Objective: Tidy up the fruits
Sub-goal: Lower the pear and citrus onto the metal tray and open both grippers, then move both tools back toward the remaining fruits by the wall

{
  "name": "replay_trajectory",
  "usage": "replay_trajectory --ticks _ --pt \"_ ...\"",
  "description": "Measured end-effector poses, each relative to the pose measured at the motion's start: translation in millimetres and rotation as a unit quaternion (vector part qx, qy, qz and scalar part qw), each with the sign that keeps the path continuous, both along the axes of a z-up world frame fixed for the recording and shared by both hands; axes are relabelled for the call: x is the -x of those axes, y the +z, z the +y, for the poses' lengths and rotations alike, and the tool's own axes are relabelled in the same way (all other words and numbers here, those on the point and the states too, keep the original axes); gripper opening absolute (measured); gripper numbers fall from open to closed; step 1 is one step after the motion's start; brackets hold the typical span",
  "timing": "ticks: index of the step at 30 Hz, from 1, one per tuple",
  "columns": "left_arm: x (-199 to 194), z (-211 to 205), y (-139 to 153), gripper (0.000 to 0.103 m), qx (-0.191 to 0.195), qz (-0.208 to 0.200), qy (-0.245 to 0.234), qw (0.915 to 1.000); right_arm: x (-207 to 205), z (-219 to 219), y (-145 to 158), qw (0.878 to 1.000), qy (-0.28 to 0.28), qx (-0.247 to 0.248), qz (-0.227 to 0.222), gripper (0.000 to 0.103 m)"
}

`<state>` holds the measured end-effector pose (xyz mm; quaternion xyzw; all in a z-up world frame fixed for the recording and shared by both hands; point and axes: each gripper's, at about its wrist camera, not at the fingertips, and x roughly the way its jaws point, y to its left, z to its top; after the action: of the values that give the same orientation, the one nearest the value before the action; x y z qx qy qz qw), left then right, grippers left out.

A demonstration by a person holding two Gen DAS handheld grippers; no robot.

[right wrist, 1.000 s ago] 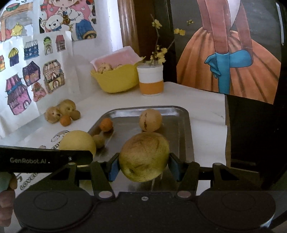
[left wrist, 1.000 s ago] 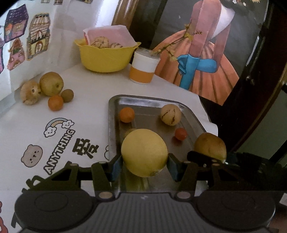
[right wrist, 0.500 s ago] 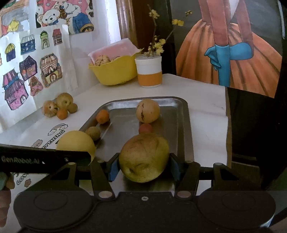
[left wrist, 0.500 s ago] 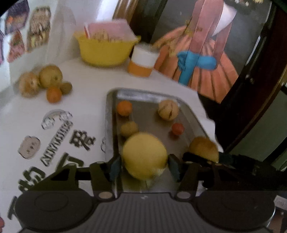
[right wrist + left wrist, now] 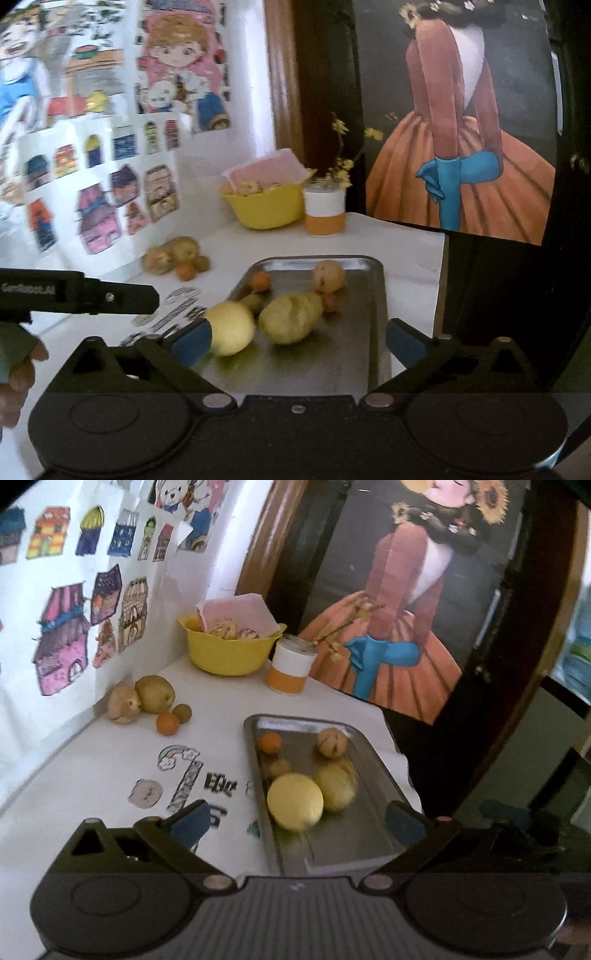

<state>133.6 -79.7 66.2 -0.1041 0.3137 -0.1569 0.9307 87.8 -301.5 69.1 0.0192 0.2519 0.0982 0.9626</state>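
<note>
Hovering wide open and holding nothing, your left gripper [image 5: 295,821] sits just short of the round yellow fruit [image 5: 294,801], which rests in the metal tray [image 5: 373,771] straight ahead between the fingers. Your right gripper [image 5: 295,341] is spread just as wide and also empty; the yellow-green pear [image 5: 288,319] lies ahead of it, touching the yellow fruit on its left side. Beyond both, a small orange [image 5: 270,743], a tan striped fruit [image 5: 332,742] and a small red fruit [image 5: 330,302] fill the tray's far end. Bare tray floor lies to the right of the pear. Four loose fruits [image 5: 147,705] wait far left on the tabletop [image 5: 92,775].
</note>
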Motion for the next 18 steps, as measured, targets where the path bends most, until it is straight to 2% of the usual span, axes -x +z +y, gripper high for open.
replay_trajectory --ticks 6,10,14,18 --pt "45 21 11 0.102 -0.048 0.011 -0.035 0.9982 50 17 24 0.998 0.027 -0.024 0.050 0.102" --pt "65 43 21 0.102 -0.079 0.017 -0.037 0.9961 66 38 39 0.994 0.060 -0.018 0.088 0.102" --pt "67 65 29 0.102 -0.118 0.036 -0.016 0.9922 63 62 50 0.988 0.096 -0.013 0.118 0.102" --pt "60 82 32 0.102 -0.152 0.026 0.018 0.9878 40 87 62 0.985 0.127 -0.006 0.118 0.102"
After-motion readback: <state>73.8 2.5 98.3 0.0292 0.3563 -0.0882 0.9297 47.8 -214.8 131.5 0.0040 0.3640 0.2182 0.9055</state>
